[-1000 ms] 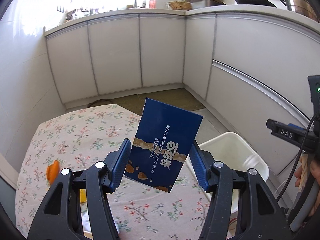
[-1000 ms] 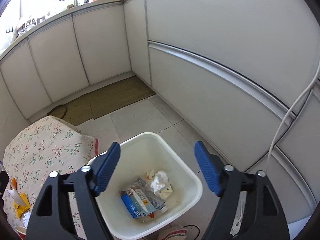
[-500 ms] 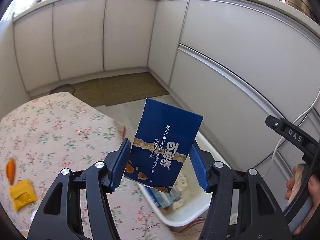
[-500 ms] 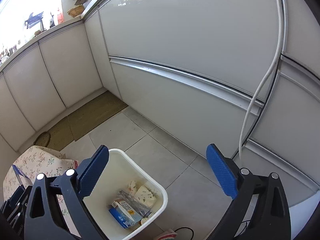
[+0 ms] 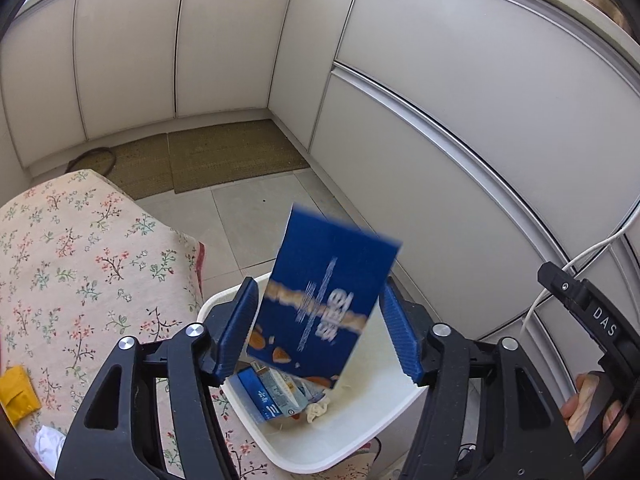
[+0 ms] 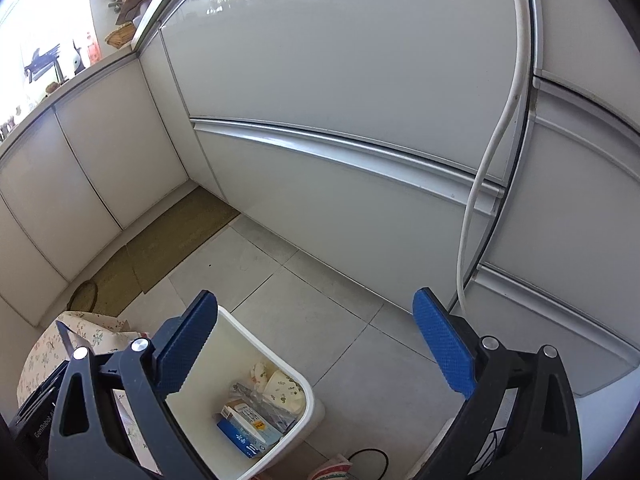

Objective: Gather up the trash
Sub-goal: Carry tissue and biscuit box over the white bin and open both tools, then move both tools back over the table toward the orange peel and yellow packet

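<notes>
A blue biscuit box [image 5: 324, 304] hangs blurred between the jaws of my left gripper [image 5: 319, 286], directly above the white bin [image 5: 360, 432]. The jaws are opening, and a gap shows between each blue pad and the box, so it is loose. Inside the bin lie a blue-and-white carton [image 5: 272, 396] and crumpled paper. In the right wrist view my right gripper [image 6: 316, 296] stands wide open with nothing between its fingers, over the tiled floor just right of the bin [image 6: 260, 340].
A table with a floral cloth [image 5: 80, 272] stands left of the bin, carrying a yellow scrap [image 5: 16, 392] and a white crumpled tissue [image 5: 48, 440]. Brown mats [image 5: 224, 156] lie by the white cabinets. A white cable [image 6: 488, 160] hangs down the cabinet front.
My left gripper swung from over the table to above the bin, and its jaws have parted from the blue box. The right gripper moved right, away from the bin, and opened wider.
</notes>
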Demonstrator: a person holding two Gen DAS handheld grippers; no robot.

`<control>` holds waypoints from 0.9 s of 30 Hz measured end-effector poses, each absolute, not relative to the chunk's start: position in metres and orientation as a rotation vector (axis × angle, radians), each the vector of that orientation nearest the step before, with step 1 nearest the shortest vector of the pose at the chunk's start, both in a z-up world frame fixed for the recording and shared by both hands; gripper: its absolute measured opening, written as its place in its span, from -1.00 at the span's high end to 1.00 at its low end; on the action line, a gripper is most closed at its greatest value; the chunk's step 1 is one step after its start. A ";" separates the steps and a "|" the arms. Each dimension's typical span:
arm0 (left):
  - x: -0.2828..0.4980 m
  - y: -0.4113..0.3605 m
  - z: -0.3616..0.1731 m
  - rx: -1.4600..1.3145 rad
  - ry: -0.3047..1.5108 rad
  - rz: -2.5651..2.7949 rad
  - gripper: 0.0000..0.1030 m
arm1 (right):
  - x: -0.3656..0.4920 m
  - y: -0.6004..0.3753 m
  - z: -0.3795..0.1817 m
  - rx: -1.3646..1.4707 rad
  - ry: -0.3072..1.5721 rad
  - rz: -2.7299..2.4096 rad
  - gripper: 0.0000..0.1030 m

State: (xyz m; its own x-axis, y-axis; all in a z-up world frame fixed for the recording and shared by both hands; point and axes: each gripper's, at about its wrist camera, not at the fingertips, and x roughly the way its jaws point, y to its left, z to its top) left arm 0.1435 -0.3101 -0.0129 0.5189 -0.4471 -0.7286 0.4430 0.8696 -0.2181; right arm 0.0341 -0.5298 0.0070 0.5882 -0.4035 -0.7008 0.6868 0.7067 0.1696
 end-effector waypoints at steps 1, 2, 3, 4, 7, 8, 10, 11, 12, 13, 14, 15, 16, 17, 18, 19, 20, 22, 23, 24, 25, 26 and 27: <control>0.143 -0.309 -0.013 -0.010 0.881 -0.533 -0.32 | 0.035 -0.529 0.006 0.456 0.690 -0.656 -0.85; 0.143 -0.308 -0.013 -0.014 0.883 -0.531 -0.39 | 0.037 -0.529 0.005 0.456 0.696 -0.649 -0.85; 0.143 -0.307 -0.013 -0.015 0.883 -0.527 -0.45 | 0.037 -0.527 0.005 0.455 0.698 -0.645 -0.85; 0.142 -0.306 -0.012 -0.013 0.881 -0.522 -0.47 | 0.037 -0.526 0.005 0.453 0.698 -0.641 -0.85; 0.137 -0.303 -0.009 0.003 0.868 -0.500 -0.53 | 0.038 -0.521 0.007 0.443 0.693 -0.630 -0.85; 0.135 -0.301 -0.008 0.008 0.862 -0.489 -0.57 | 0.039 -0.519 0.007 0.441 0.694 -0.626 -0.85; 0.132 -0.296 -0.005 0.021 0.847 -0.456 -0.62 | 0.040 -0.516 0.007 0.436 0.698 -0.614 -0.85; 0.131 -0.294 -0.004 0.027 0.841 -0.438 -0.65 | 0.041 -0.513 0.007 0.432 0.701 -0.606 -0.85; 0.129 -0.290 -0.002 0.033 0.832 -0.418 -0.70 | 0.042 -0.511 0.007 0.430 0.702 -0.600 -0.85; 0.128 -0.287 0.000 0.036 0.826 -0.401 -0.72 | 0.043 -0.508 0.008 0.427 0.702 -0.593 -0.85; 0.127 -0.282 0.001 0.042 0.819 -0.375 -0.78 | 0.045 -0.504 0.009 0.424 0.701 -0.583 -0.85; 0.126 -0.278 0.002 0.047 0.814 -0.350 -0.84 | 0.046 -0.500 0.009 0.420 0.700 -0.573 -0.85; 0.125 -0.273 0.004 0.049 0.812 -0.325 -0.85 | 0.047 -0.495 0.010 0.414 0.698 -0.560 -0.85; 0.124 -0.268 0.006 0.047 0.812 -0.310 -0.86 | 0.049 -0.492 0.011 0.408 0.698 -0.549 -0.85; 0.124 -0.262 0.007 0.046 0.817 -0.296 -0.86 | 0.052 -0.487 0.012 0.402 0.698 -0.535 -0.85; 0.124 -0.257 0.008 0.049 0.825 -0.279 -0.86 | 0.054 -0.480 0.013 0.395 0.700 -0.516 -0.86; 0.123 -0.252 0.008 0.055 0.833 -0.262 -0.86 | 0.057 -0.475 0.013 0.387 0.702 -0.501 -0.86; 0.122 -0.241 0.009 0.062 0.839 -0.238 -0.86 | 0.062 -0.461 0.014 0.360 0.705 -0.470 -0.86; 0.121 -0.235 0.010 0.062 0.839 -0.228 -0.86 | 0.064 -0.454 0.015 0.347 0.705 -0.458 -0.86; 0.119 -0.229 0.011 0.061 0.836 -0.219 -0.86 | 0.066 -0.446 0.016 0.331 0.705 -0.444 -0.86; 0.118 -0.220 0.013 0.059 0.832 -0.205 -0.86 | 0.068 -0.440 0.017 0.320 0.705 -0.432 -0.86; 0.117 -0.213 0.015 0.057 0.829 -0.195 -0.86 | 0.070 -0.431 0.018 0.307 0.706 -0.416 -0.86; 0.116 -0.205 0.016 0.053 0.827 -0.184 -0.86 | 0.072 -0.424 0.018 0.298 0.707 -0.402 -0.86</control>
